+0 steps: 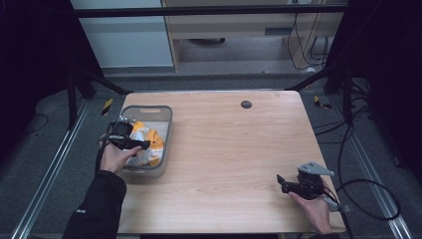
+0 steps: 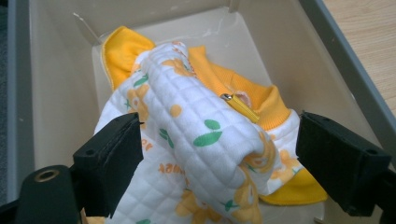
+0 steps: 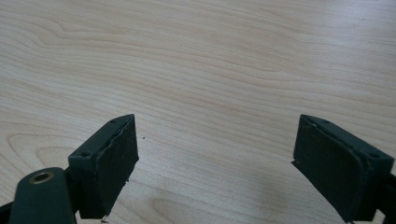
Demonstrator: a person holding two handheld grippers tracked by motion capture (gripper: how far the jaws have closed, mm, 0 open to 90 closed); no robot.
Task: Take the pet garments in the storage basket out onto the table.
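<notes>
My left gripper (image 2: 219, 163), jaws open, straddles the quilted garment (image 2: 196, 135) inside the grey bin (image 1: 166, 124) at nine o'clock. My right gripper (image 3: 215, 163), open, hovers over bare table (image 3: 196, 56) at five o'clock.

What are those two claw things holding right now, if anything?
Nothing. The left gripper is open, its jaws on either side of the white and yellow garment in the grey bin without closing. The right gripper is open over bare table.

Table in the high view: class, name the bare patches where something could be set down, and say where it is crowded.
The table is bare from the grey bin across to the right gripper, up to the dark round hole. It is crowded inside the bin, where the left gripper sits over the yellow and white garment.
</notes>
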